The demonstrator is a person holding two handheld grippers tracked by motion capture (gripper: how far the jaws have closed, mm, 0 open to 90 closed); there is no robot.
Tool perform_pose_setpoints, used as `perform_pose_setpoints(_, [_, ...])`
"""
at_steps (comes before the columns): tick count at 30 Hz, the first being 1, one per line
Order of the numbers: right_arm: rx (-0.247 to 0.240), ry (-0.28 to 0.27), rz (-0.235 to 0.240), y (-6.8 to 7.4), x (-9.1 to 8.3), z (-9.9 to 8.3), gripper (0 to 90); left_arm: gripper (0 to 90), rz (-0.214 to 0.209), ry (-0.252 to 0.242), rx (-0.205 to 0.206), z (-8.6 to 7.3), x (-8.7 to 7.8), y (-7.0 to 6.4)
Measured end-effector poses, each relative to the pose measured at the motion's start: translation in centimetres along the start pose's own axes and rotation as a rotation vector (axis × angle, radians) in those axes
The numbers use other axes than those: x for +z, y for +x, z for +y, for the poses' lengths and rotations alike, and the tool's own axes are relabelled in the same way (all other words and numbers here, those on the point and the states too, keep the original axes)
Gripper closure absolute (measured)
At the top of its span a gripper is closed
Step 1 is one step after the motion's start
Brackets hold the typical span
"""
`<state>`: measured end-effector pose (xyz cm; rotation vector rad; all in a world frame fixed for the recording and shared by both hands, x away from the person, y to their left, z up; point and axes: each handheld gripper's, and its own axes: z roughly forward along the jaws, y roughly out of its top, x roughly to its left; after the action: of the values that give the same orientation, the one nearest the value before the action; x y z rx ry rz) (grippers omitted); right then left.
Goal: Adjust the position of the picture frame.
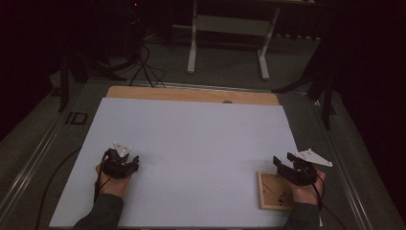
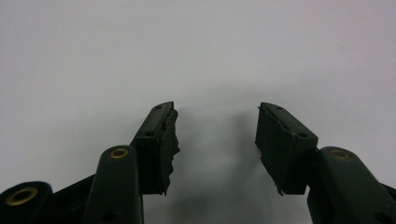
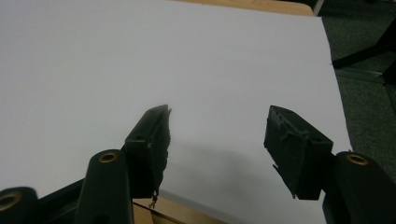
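- The left gripper (image 1: 120,162) sits in the lower left of the high view, held in the person's left hand (image 1: 112,184), with its grey three-cornered plate on top and the sleeve running off the bottom edge.
- In the left gripper view, that gripper (image 2: 215,140) has its jaws spread wide, released, with only bare white sheet (image 2: 196,51) between them; the worn pads (image 2: 167,147) hold nothing.
- The right gripper (image 1: 286,165) is in the lower right of the high view, held in the person's right hand (image 1: 306,189), its grey plate pointing toward the right edge of the frame.
- In the right gripper view, this gripper (image 3: 217,140) is also released, jaws well apart, with nothing between the pads (image 3: 161,140).
- A small wooden frame (image 1: 274,190) lies flat at the lower right of the high view, on the near right corner of the white sheet (image 1: 191,143); the right gripper is over its upper right part, though contact cannot be told.
- A strip of the wooden frame (image 3: 163,212) shows at the bottom of the right gripper view, below the jaws.
- The white sheet covers most of the table, with a wooden strip of tabletop (image 1: 191,94) bare along the sheet's far edge, in the upper middle of the frame.
- A white table stand (image 1: 230,28) rises at the top centre of the high view, on the dark floor beyond.
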<state>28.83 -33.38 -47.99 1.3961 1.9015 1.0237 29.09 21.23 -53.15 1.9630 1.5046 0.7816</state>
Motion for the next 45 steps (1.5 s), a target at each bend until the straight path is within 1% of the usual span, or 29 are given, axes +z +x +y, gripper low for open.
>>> perform_pose_setpoints(1, [0.0, -0.001, 0.0, 0.0, -0.1, 0.0, 40.3, 50.9, 0.0, 0.0, 0.0, 0.0, 0.0, 0.0])
perform_pose_setpoints(2, [-0.001, -0.005, 0.0, -0.1, -0.2, 0.0, 40.5, 51.5, -0.025, -0.024, -0.017, 0.1, -0.6, 0.4])
perform_pose_setpoints(3, [-0.001, -0.005, 0.0, -0.1, -0.2, 0.0, 40.5, 52.4, -0.025, -0.024, -0.017, 0.1, -0.6, 0.4])
perform_pose_setpoints(5, [-0.002, -0.006, 0.002, -0.1, -0.3, 0.0, 40.9, 52.5, -0.035, -0.043, -0.034, 0.0, -1.1, 0.8])
perform_pose_setpoints(6, [0.001, -0.009, 0.002, -0.1, -0.4, 0.1, 41.6, 52.3, -0.052, -0.055, -0.055, -0.2, -1.4, 1.3])
perform_pose_setpoints(7, [0.001, -0.009, 0.002, -0.1, -0.4, 0.1, 41.6, 52.3, -0.052, -0.055, -0.055, -0.2, -1.4, 1.3])
perform_pose_setpoints(9, [-0.006, -0.015, 0.007, -0.1, -0.5, 0.2, 42.6, 52.5, -0.071, -0.065, -0.095, -0.4, -1.7, 2.1])
perform_pose_setpoints(10, [-0.008, -0.017, 0.008, 0.0, -0.5, 0.2, 43.0, 52.4, -0.075, -0.067, -0.106, -0.5, -1.8, 2.4])
perform_pose_setpoints(11, [-0.008, -0.017, 0.008, 0.0, -0.5, 0.2, 43.0, 52.4, -0.075, -0.067, -0.106, -0.5, -1.8, 2.4])
perform_pose_setpoints(12, [-0.015, -0.02, 0.011, 0.1, -0.6, 0.3, 43.6, 52.2, -0.088, -0.068, -0.133, -0.6, -1.8, 2.8])
perform_pose_setpoints(13, [-0.017, -0.019, 0.011, 0.1, -0.6, 0.3, 43.9, 52.2, -0.088, -0.068, -0.133, -0.6, -1.8, 2.8])
perform_pose_setpoints(14, [-0.019, -0.019, 0.014, 0.1, -0.6, 0.3, 44.2, 52.2, -0.096, -0.07, -0.153, -0.6, -1.8, 3.0])
perform_pose_setpoints(19, [-0.026, -0.02, 0.01, 0.2, -0.6, 0.4, 44.8, 51.9, -0.094, -0.068, -0.163, -0.7, -1.8, 3.2])
perform_pose_setpoints(23, [-0.036, -0.022, 0.014, 0.0, -1.0, 0.6, 46.9, 51.9, -0.091, -0.055, -0.172, -0.9, -1.7, 3.2])
perform_pose_setpoints(27, [-0.027, -0.022, 0.022, -0.2, -1.2, 0.4, 47.6, 51.8, -0.091, -0.06, -0.179, -0.9, -1.8, 3.2])
perform_pose_setpoints(28, [-0.018, -0.019, 0.026, -0.4, -1.3, 0.2, 47.6, 51.7, -0.094, -0.062, -0.183, -0.9, -1.8, 3.3])
perform_pose_setpoints(32, [-0.013, -0.019, 0.03, -0.7, -1.6, 0.0, 47.9, 51.7, -0.093, -0.064, -0.189, -0.9, -1.9, 3.4])
perform_pose_setpoints(38, [-0.023, -0.004, 0.027, -0.9, -1.9, -0.2, 47.6, 51.4, -0.088, -0.069, -0.193, -0.9, -2.0, 3.4])
perform_pose_setpoints(45, [-0.027, 0.001, 0.023, -1.0, -2.3, -0.6, 47.5, 51.0, -0.086, -0.072, -0.195, -0.9, -2.1, 3.5])
